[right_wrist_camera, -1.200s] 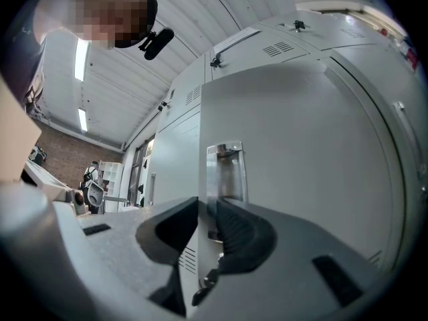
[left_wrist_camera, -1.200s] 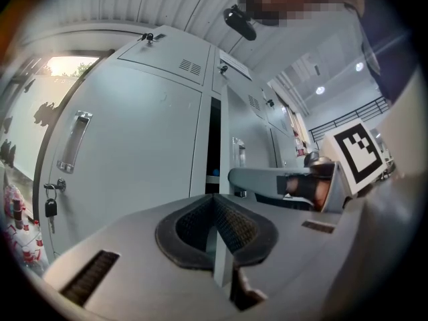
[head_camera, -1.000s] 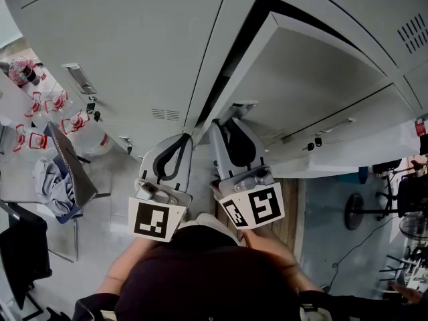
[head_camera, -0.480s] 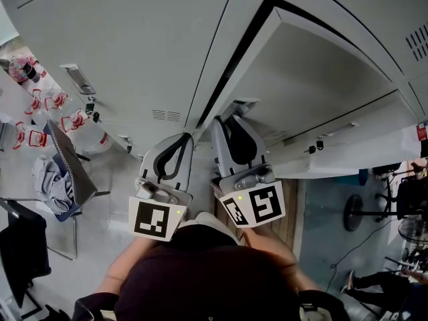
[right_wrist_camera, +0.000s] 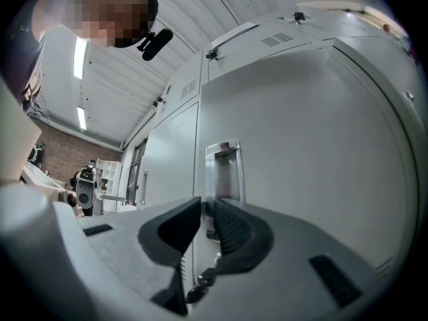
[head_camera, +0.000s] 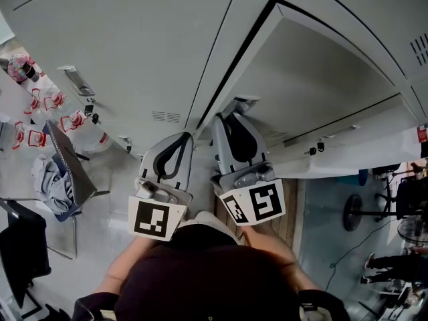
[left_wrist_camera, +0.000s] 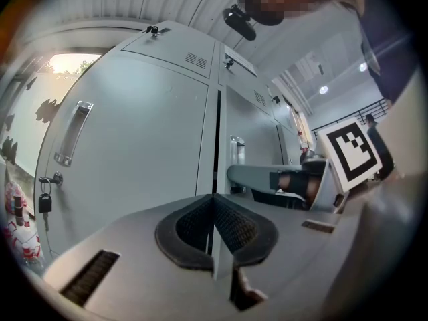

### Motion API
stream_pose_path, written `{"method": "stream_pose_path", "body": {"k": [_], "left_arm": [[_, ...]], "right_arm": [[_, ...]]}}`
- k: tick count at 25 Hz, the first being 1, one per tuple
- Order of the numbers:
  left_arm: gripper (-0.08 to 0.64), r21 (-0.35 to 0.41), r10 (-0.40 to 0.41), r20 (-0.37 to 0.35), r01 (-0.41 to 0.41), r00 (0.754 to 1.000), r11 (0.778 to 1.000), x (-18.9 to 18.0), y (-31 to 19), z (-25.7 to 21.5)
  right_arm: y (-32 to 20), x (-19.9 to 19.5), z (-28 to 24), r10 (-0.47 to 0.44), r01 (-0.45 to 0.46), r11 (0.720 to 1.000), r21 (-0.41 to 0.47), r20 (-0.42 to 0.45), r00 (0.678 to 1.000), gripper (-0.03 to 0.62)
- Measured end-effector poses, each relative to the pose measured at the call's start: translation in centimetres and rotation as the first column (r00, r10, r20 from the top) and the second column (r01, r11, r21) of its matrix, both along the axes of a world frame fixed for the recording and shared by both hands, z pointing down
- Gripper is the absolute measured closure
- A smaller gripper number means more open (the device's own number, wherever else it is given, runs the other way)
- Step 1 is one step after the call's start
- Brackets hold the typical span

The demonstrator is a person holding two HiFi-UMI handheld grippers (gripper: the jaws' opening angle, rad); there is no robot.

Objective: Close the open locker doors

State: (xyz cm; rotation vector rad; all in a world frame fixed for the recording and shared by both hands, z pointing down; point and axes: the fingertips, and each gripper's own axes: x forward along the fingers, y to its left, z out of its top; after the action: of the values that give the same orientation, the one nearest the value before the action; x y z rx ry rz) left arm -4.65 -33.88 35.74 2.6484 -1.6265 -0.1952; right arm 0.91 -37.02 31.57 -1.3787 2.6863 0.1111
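Observation:
A bank of grey lockers fills the head view. One locker door (head_camera: 314, 79) stands swung open at the right, with a dark gap along its hinge side. My right gripper (head_camera: 225, 120) reaches up to that door's recessed handle (head_camera: 242, 103). In the right gripper view the right gripper (right_wrist_camera: 203, 204) has its jaws closing, a narrow gap still between them. The door's handle (right_wrist_camera: 223, 169) and edge lie just beyond the gap. My left gripper (head_camera: 182, 138) hangs beside it, shut and empty, and the left gripper (left_wrist_camera: 214, 198) faces a closed locker door (left_wrist_camera: 134, 132).
The closed door at the left has a handle (head_camera: 79, 79) with keys (head_camera: 90, 108) hanging under it. Water bottles (head_camera: 73, 122) and a chair with cloth (head_camera: 63, 172) stand at the left. A floor fan (head_camera: 354, 211) and a person's legs (head_camera: 388, 263) are at the right.
The open door's outer edge has shifted slightly to the right in the head view. Both grippers have stayed almost where they were.

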Motion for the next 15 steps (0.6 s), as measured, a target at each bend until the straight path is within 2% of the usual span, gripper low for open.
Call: {"method": "stream_pose_path", "body": {"k": [15], "left_arm": [[0.558, -0.017, -0.014, -0.001, 0.014, 1.000, 1.000, -0.7, -0.7, 0.5]], "right_arm": [[-1.6, -0.1, -0.1, 0.014, -0.014, 1.000, -0.006, 0.001, 1.000, 0.538]]}}
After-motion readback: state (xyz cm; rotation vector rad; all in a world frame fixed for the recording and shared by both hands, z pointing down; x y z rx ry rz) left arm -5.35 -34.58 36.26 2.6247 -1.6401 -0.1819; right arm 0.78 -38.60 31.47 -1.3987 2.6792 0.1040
